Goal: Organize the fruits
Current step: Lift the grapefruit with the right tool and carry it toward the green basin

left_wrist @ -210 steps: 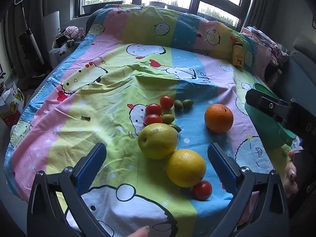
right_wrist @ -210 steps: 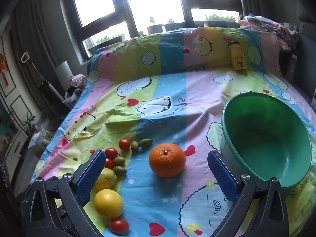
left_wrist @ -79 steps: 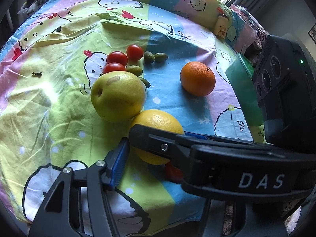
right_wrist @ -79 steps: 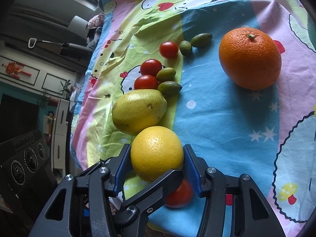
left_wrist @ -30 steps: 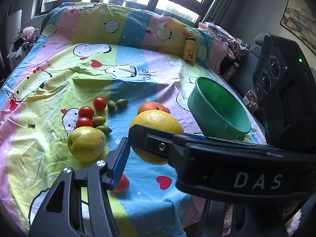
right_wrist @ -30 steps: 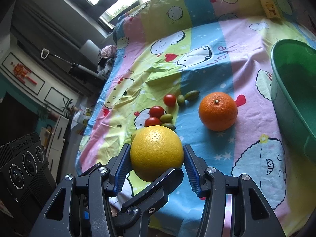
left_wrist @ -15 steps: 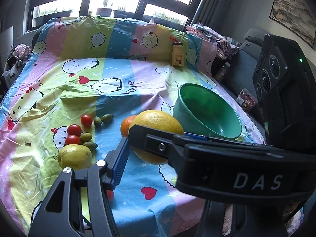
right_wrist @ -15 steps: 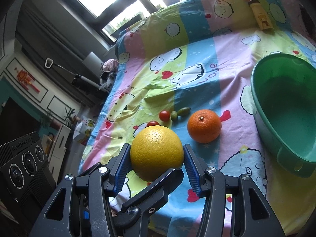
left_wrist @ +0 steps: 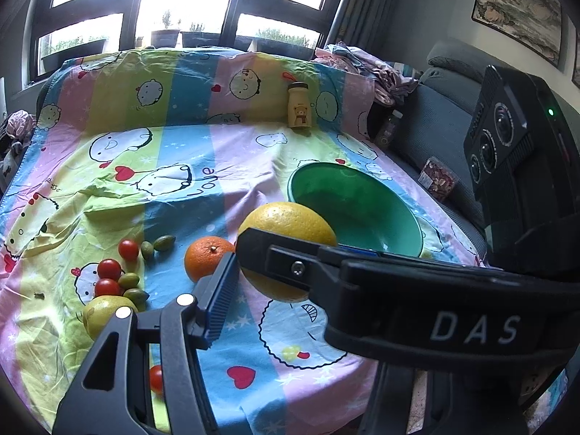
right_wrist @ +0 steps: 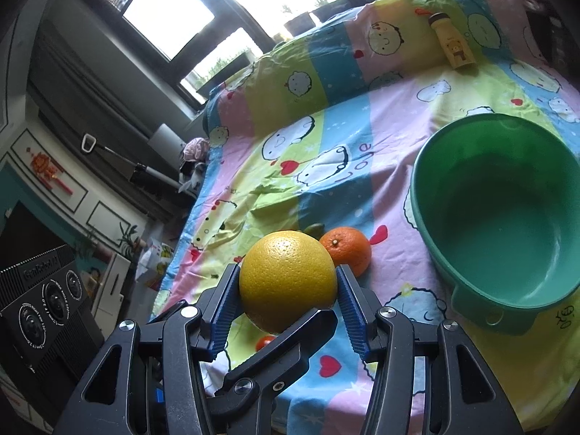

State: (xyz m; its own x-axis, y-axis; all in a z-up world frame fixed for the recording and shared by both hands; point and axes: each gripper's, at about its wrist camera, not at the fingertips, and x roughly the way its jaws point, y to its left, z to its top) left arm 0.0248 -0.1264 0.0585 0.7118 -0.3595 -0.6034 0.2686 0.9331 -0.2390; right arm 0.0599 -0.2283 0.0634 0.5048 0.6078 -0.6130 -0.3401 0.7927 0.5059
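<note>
Yellow, round, dimpled grapefruit (right_wrist: 286, 279) is riding clamped in the right gripper (right_wrist: 288, 290) above the striped cartoon bedsheet (right_wrist: 326, 137), short of the empty green plastic bowl (right_wrist: 507, 301); the left gripper (left_wrist: 232, 290) is mostly hidden, its opening impossible to tell. Sorting is only beginning; the round orange (left_wrist: 208, 259), pale yellow-green pear (left_wrist: 105, 313), red cherry tomatoes (left_wrist: 108, 269) and small green olive-like fruits (left_wrist: 164, 243) are lying loose.

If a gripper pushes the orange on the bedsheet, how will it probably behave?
The orange is round and lies free on the bedsheet, so it would probably roll. The wrinkled cloth may slow it. Its pebbled skin looks firm, probably not fragile.
</note>
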